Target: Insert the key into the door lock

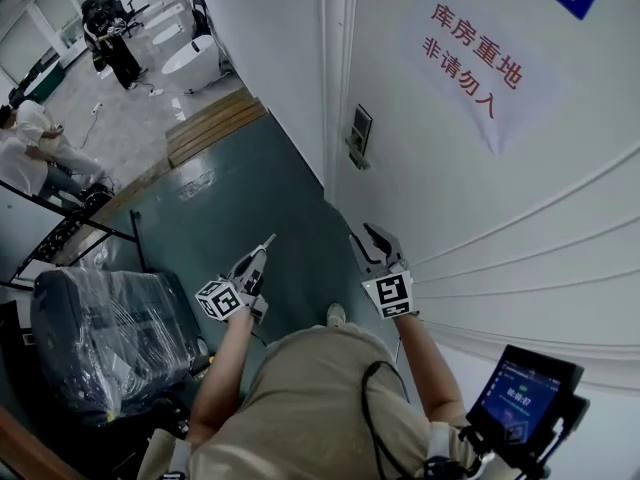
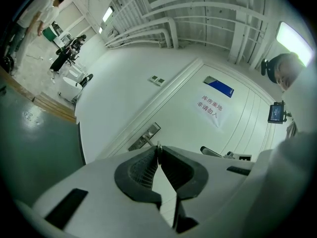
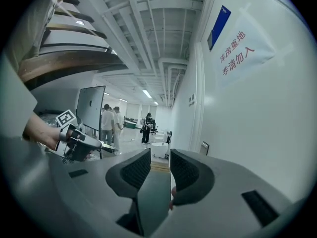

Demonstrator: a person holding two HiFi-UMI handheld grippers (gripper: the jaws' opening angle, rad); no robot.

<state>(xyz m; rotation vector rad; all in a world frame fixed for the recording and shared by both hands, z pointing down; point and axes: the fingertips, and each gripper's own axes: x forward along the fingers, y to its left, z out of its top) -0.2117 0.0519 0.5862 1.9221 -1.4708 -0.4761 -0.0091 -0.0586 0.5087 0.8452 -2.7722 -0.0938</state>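
Observation:
The door lock (image 1: 359,134) is a metal plate on the white door (image 1: 500,218), ahead of both grippers. In the left gripper view the lock plate (image 2: 147,135) with its handle sits just beyond the jaw tips. My left gripper (image 1: 262,250) is shut on a thin metal key (image 2: 158,146) that sticks out at the tips of the left gripper (image 2: 158,151). My right gripper (image 1: 368,236) hovers close to the door, below the lock. In its own view the right gripper (image 3: 160,158) stands open with nothing between the pads, and the lock (image 3: 204,147) shows small at the right.
A paper sign with red characters (image 1: 475,63) hangs on the door. A plastic-wrapped chair (image 1: 100,333) stands at the lower left. Wooden planks (image 1: 215,123) lie across the floor further on, with people (image 1: 40,148) and a white tub (image 1: 190,58) beyond. A small screen (image 1: 525,393) sits at the lower right.

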